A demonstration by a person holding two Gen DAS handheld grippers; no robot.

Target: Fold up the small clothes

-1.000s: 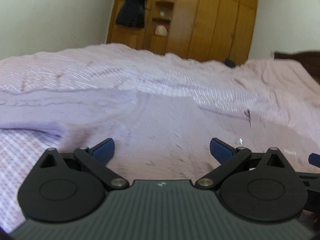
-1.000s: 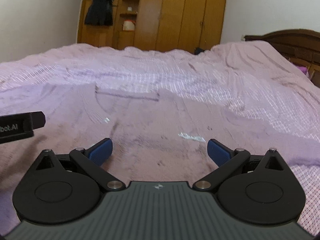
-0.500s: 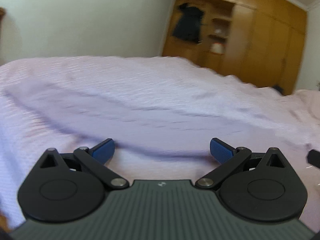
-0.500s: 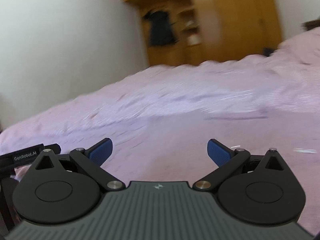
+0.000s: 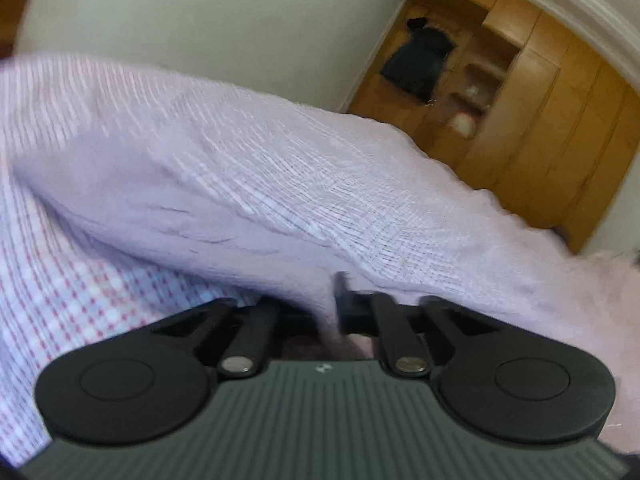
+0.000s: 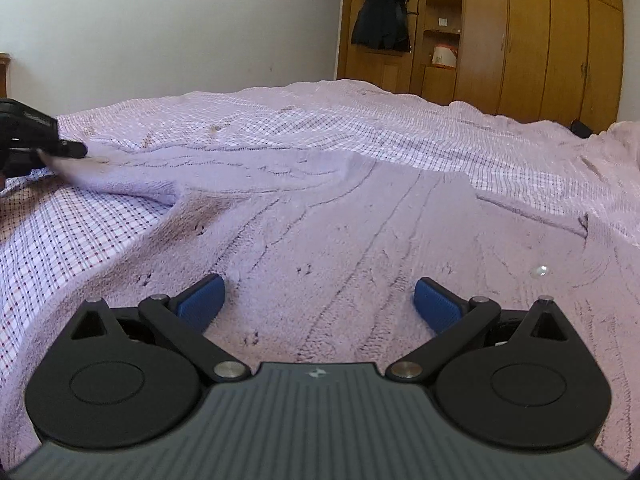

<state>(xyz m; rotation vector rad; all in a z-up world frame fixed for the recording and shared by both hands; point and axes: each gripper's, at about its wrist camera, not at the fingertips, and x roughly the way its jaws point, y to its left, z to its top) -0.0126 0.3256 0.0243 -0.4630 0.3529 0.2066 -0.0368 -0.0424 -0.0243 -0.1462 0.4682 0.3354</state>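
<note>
Across checked bedsheet [image 6: 80, 236], lilac garment [image 6: 360, 240], sleeve leftward in left gripper [image 6: 60, 152].

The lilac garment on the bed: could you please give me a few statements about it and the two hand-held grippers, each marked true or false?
1. The left hand-held gripper is shut on the lilac garment. True.
2. The right hand-held gripper grips the garment. False: it is open, its jaws wide apart above the fabric.
3. The garment lies on a checked bedsheet. True.
4. The dark clothing hanging on the wardrobe is lilac. False: it is black.
</note>
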